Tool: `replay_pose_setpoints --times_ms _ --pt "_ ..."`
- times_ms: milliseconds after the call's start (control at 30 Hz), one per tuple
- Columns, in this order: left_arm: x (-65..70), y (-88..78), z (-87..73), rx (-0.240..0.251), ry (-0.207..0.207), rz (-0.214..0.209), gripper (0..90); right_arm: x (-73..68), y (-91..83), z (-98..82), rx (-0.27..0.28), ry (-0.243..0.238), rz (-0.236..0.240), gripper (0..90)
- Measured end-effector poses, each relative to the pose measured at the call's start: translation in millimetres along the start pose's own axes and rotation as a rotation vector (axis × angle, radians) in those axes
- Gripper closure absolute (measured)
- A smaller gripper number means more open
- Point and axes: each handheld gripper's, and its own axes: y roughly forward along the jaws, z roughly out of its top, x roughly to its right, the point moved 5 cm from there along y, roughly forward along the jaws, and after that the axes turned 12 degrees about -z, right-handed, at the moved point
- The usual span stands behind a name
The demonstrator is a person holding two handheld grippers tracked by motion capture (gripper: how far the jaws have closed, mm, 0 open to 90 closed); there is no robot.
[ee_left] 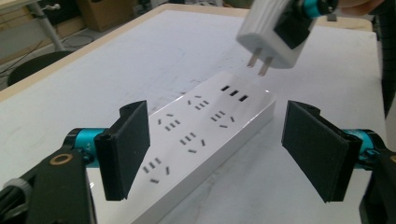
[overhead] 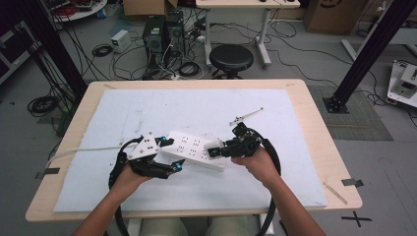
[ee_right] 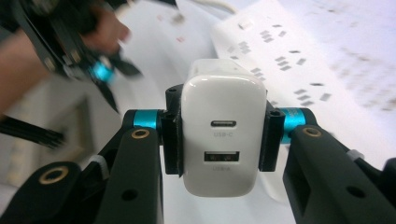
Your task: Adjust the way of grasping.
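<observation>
A white power strip (overhead: 194, 147) lies on the white mat, with rows of sockets facing up (ee_left: 196, 135). My left gripper (overhead: 172, 154) is open, and its two black pads (ee_left: 126, 149) stand on either side of the strip's near end with gaps to it. My right gripper (ee_right: 219, 135) is shut on a white USB charger (ee_right: 219, 93), whose ports face the camera. In the left gripper view the charger (ee_left: 273, 32) hangs above the strip's far end, its two prongs pointing down and clear of the sockets. In the high view the charger (overhead: 215, 147) is at the strip's right end.
The white mat (overhead: 147, 113) covers most of the wooden table (overhead: 314, 128). A small metal lever piece (overhead: 246, 117) lies on the mat behind the right hand. The strip's white cable (overhead: 83, 150) runs off the left edge. A black stool (overhead: 231, 58) stands beyond the table.
</observation>
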Motion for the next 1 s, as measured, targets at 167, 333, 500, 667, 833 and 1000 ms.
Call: replay_pose_setpoints --times_ms 167,333,500,667,833,1000 --pt "-8.3 -16.5 -5.1 0.049 -0.049 0.071 23.6 1.5 -5.2 -2.3 -0.02 -0.072 -0.068 62.9" --pt "-12.9 -27.4 -7.6 0.073 -0.072 0.112 23.6 3.8 -6.5 -6.0 -0.036 -0.106 -0.095 62.9" --pt "-13.6 -38.1 -8.9 0.085 -0.081 0.145 23.6 8.5 -10.6 -10.1 -0.047 -0.171 -0.158 62.9" --pt "-10.8 -48.0 -9.6 0.092 -0.084 0.172 23.6 13.9 -21.7 -14.3 -0.062 -0.226 -0.23 62.9" --pt "-11.1 -57.1 -11.3 0.095 -0.092 0.193 23.6 16.9 -29.3 -15.7 -0.079 -0.262 -0.277 62.9" --pt "-12.0 -62.7 -14.3 0.096 -0.101 0.207 23.6 18.6 -31.8 -15.1 -0.109 -0.294 -0.304 62.9"
